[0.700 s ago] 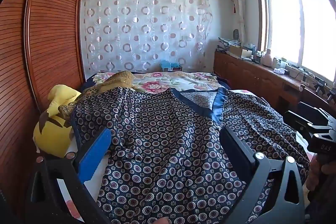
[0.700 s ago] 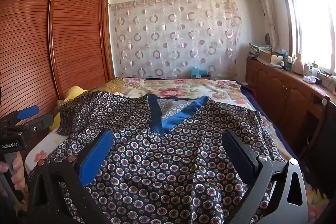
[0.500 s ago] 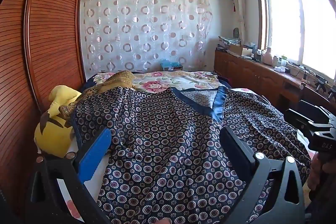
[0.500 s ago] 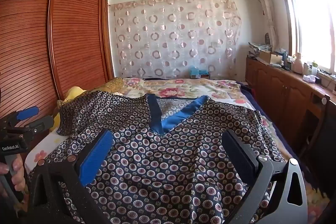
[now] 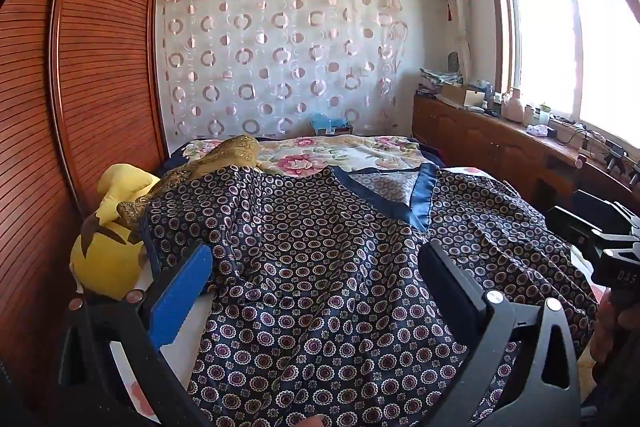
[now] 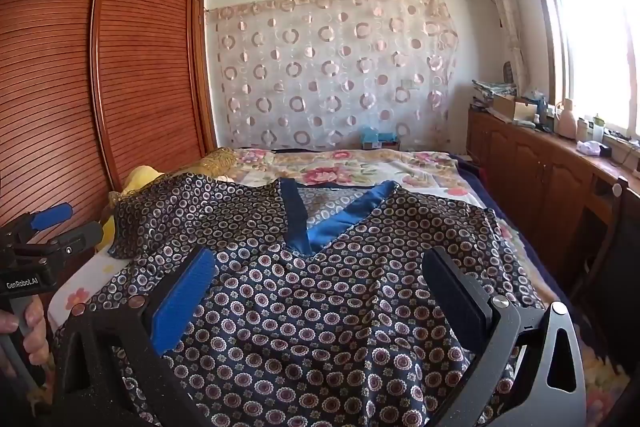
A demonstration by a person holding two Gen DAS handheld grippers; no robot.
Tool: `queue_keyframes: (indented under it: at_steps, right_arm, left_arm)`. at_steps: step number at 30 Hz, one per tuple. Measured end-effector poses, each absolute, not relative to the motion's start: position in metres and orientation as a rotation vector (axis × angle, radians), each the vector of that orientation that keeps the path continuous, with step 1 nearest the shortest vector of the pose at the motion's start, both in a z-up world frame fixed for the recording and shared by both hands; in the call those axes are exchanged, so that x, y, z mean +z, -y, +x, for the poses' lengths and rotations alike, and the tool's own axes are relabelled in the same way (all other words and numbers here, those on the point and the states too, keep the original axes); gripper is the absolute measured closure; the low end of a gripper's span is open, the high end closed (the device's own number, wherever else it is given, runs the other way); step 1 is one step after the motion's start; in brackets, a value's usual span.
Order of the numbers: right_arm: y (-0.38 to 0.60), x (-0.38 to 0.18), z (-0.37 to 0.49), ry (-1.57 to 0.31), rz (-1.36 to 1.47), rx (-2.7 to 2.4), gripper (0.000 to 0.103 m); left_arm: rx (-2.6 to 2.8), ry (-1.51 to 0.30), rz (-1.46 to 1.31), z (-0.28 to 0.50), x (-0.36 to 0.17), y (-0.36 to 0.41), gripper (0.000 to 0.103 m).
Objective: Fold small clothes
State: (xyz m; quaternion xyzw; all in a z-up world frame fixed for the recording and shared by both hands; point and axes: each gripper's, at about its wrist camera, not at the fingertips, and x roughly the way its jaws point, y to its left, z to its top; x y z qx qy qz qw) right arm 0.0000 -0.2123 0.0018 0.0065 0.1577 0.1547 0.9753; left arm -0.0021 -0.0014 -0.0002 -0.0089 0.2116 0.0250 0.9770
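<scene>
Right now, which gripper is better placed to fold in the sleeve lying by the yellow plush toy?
Probably the left gripper: open, that sleeve lies beside its blue finger, near the plush. The right gripper hovers over the shirt's middle.

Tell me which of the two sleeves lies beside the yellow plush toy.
The left sleeve, on the wardrobe side: its end lies next to the yellow plush toy. The right sleeve spreads toward the window side, away from it.

Left gripper wide open; right gripper wide open, both angled down.
</scene>
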Motion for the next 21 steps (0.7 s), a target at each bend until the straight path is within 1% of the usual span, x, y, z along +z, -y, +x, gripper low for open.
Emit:
queue_keyframes:
  at_steps: [21]
  right_arm:
    - [0.2144, 0.0022, -0.0010, -0.324, 0.022, 0.307, 0.000]
  left_arm:
    - [0.052, -0.424, -0.014, -0.0039, -0.0001, -0.0003, 0.000]
